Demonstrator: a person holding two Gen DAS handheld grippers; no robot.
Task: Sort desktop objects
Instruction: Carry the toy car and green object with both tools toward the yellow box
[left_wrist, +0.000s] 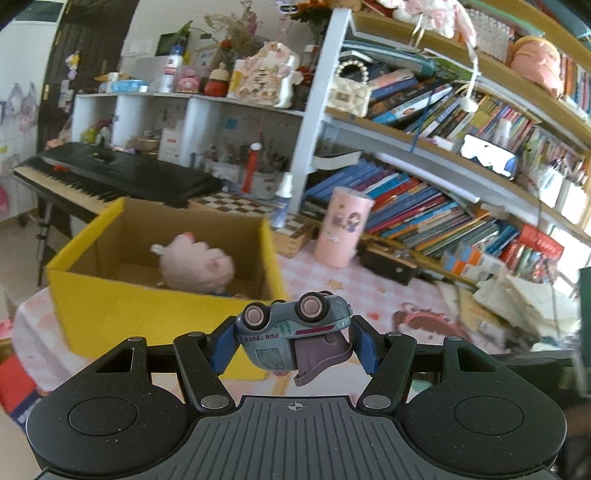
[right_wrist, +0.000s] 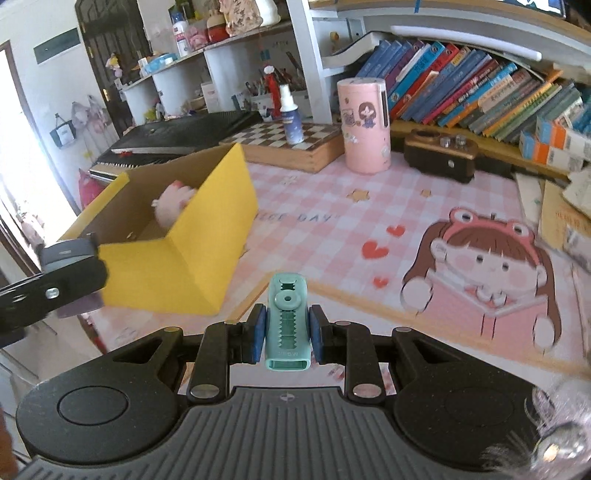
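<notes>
Blue pads, left: my left gripper (left_wrist: 295, 341) pinches a grey-blue toy truck (left_wrist: 291, 330) lettered "FUN TRUCK", wheels up, its purple bucket hanging toward the camera.
Blue pads, right: my right gripper (right_wrist: 286, 334) is pressed together on a mint-green correction-tape dispenser (right_wrist: 286, 325), long axis running straight out along the fingers.
Just ahead, left view: the yellow cardboard box (left_wrist: 147, 314) stands directly beyond the truck and a little to its left, open top facing up, front wall near the fingertips.
Inside: a pink plush toy (left_wrist: 197, 262) lies on the box floor.
From the right view: the same box (right_wrist: 207, 240) sits off to the left and further out; the left gripper body (right_wrist: 59, 277) shows at the frame's edge beside the box's near corner.
Key relation: I judge the left hand the nearer to the box, the truck a short carry forward from clearing the front wall; the right must cross leftward over the pink checked desk mat (right_wrist: 332, 206).
Farther back: a pink cylindrical container (right_wrist: 364, 125), a spray bottle (right_wrist: 291, 118) on a chessboard box (right_wrist: 295, 144).
Background: crowded bookshelves (left_wrist: 424, 206), a keyboard piano (left_wrist: 110, 173).
</notes>
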